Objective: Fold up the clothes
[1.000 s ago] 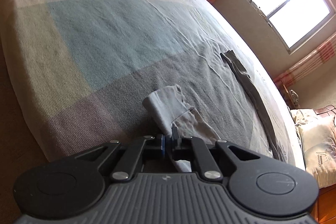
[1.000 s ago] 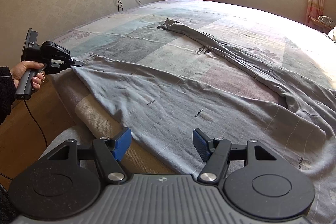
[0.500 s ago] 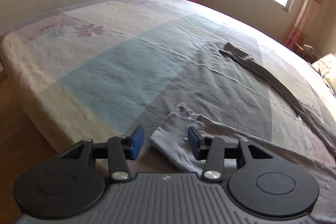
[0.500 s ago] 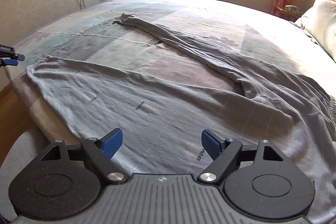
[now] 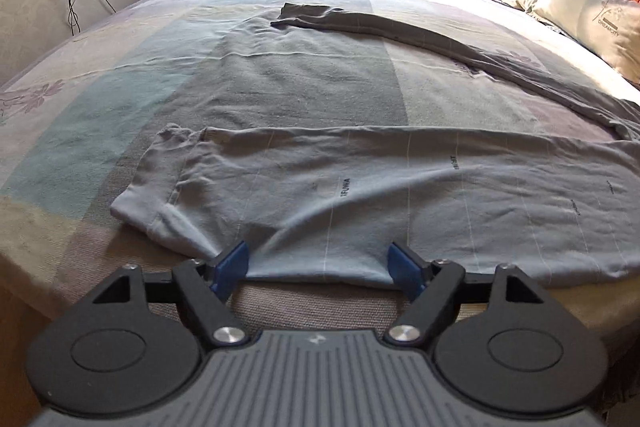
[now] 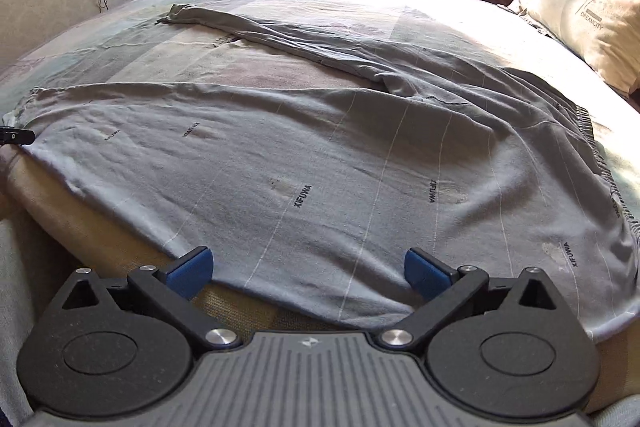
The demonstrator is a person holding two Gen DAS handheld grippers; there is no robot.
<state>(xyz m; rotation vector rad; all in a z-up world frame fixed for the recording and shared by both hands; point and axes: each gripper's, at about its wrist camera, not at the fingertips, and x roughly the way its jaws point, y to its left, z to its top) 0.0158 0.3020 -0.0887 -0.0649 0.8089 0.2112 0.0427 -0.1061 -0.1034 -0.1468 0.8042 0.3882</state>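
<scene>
Left wrist view: grey trousers spread flat on bed, legs apart; left gripper and right gripper jaws wide, empty, at near hem; next likely pinching hem edge.

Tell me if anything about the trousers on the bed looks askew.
The grey trousers lie splayed: the far leg angles away across the bed instead of lying beside the near leg. The near cuff is rumpled, and its lower edge droops over the bed's side.
</scene>
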